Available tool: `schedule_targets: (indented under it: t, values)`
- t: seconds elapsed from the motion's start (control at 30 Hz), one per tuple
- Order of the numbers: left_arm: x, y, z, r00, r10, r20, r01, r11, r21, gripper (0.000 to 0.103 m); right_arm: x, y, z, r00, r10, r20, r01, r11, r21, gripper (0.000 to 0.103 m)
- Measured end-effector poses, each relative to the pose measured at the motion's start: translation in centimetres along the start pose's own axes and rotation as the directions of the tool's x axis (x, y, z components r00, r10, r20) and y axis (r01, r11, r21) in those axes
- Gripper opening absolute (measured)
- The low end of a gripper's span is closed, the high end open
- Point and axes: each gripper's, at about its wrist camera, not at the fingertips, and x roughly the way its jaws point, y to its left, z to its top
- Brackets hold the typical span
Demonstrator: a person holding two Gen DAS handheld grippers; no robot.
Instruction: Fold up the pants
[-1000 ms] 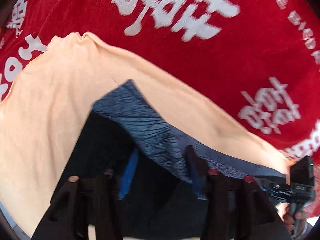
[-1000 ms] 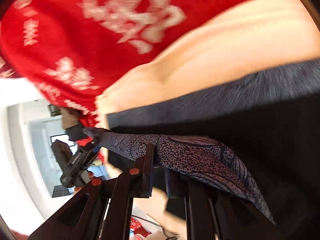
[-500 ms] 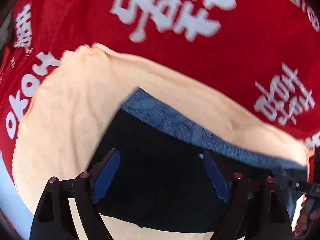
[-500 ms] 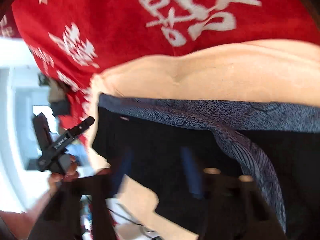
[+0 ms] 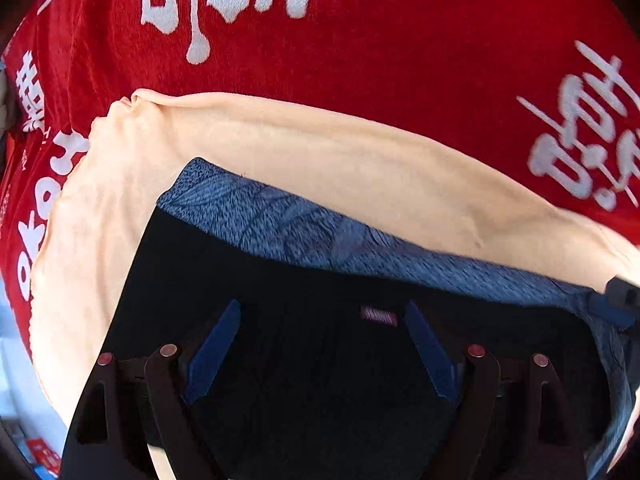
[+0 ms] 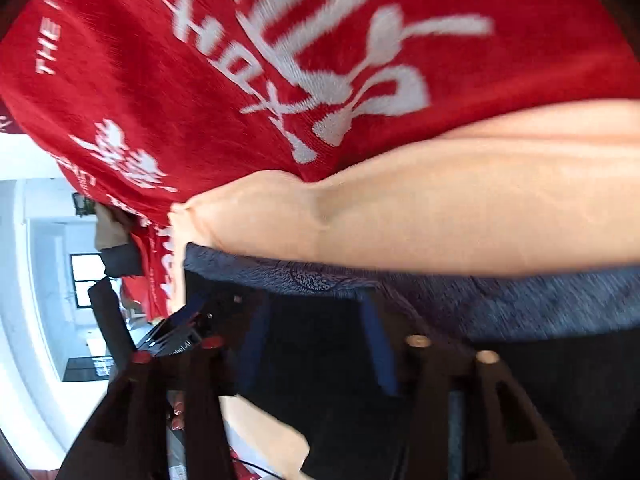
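Note:
The dark pants lie folded flat, with a blue-grey patterned band along their far edge, on a peach cloth. They also show in the right wrist view. My left gripper is open and empty just above the dark fabric, its blue pads spread wide. My right gripper is open and empty over the pants' left end, near the patterned band. The right gripper's tip shows at the right edge of the left wrist view.
A red cloth with white lettering covers the surface beyond the peach cloth and also shows in the right wrist view. The surface's edge and a bright room lie to the left there. The left gripper's body shows there too.
Both grippers have let go of the pants' patterned edge and opened. The raised fabric has dropped flat, and both grippers have drawn back slightly.

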Motion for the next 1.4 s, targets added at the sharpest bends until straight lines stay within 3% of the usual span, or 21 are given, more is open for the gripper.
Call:
schedule_targets:
  t: [0.17,0.3,0.37,0.47,0.67,0.77,0.83,0.93,1.0,1.1,1.2,1.27,1.3,1.33,1.4]
  values:
    - [-3.5,-2.4,-4.3,0.996,-0.074,-0.042,0.078,0.993,0.092,0.086,-6.4,-2.4,-4.9,0.998,0.025,0.051,-0.028,0.998,0.06,0.062]
    - [-5.9,-6.0,-7.7,0.98,-0.181,-0.083,0.194,0.963,0.186,0.086,-10.8,-4.7,-11.3,0.992,0.001,0.129,-0.022,0.986,0.163,0.062]
    - [-6.7,-8.6,-9.8,0.962,-0.249,-0.108,0.269,0.932,0.245,0.086,-13.2,-6.4,-15.2,0.985,-0.017,0.17,-0.022,0.975,0.222,0.062]
    - [-7.9,-12.9,-12.9,0.943,-0.297,-0.153,0.332,0.888,0.319,0.086,-16.0,-9.4,-21.3,0.974,-0.07,0.217,-0.003,0.947,0.321,0.062]
    - [-9.7,-18.9,-16.6,0.884,-0.4,-0.242,0.465,0.799,0.382,0.086,-20.0,-14.0,-32.3,0.94,-0.199,0.276,0.039,0.869,0.494,0.062]
    - [-9.8,-21.5,-17.6,0.862,-0.428,-0.271,0.505,0.768,0.393,0.086,-21.3,-16.3,-35.8,0.923,-0.248,0.294,0.045,0.829,0.557,0.062]
    - [-9.6,-23.7,-18.2,0.852,-0.434,-0.292,0.52,0.759,0.391,0.086,-22.1,-17.8,-37.5,0.912,-0.291,0.288,0.075,0.81,0.581,0.062]
    - [-8.3,-25.8,-18.2,0.837,-0.442,-0.323,0.54,0.764,0.353,0.086,-22.4,-19.9,-38.8,0.917,-0.28,0.284,0.054,0.793,0.606,0.062]
    - [-7.1,-27.3,-18.3,0.828,-0.447,-0.339,0.549,0.768,0.328,0.086,-22.3,-21.4,-39.0,0.927,-0.245,0.285,0.023,0.794,0.607,0.062]
    - [-6.2,-28.4,-19.0,0.828,-0.429,-0.361,0.541,0.781,0.312,0.086,-21.6,-22.6,-38.3,0.938,-0.172,0.3,-0.038,0.812,0.583,0.062]
    - [-5.6,-28.8,-19.5,0.816,-0.434,-0.382,0.554,0.776,0.303,0.086,-20.7,-23.9,-37.2,0.949,-0.085,0.305,-0.11,0.815,0.569,0.061]
    - [-5.3,-29.4,-19.8,0.822,-0.425,-0.379,0.545,0.78,0.309,0.086,-20.3,-24.6,-36.8,0.953,-0.033,0.302,-0.154,0.804,0.575,0.03]
    - [-5.3,-29.8,-19.9,0.824,-0.424,-0.376,0.543,0.78,0.31,0.084,-20.3,-24.7,-36.5,0.953,0.012,0.302,-0.191,0.798,0.572,0.019]
    - [-5.4,-30.0,-19.9,0.814,-0.433,-0.388,0.563,0.753,0.34,0.064,-20.7,-24.6,-36.3,0.951,0.03,0.307,-0.208,0.799,0.564,0.018]
    - [-5.6,-30.6,-19.7,0.789,-0.447,-0.421,0.589,0.745,0.314,0.035,-22.1,-23.7,-35.1,0.95,0.063,0.306,-0.223,0.822,0.525,0.017]
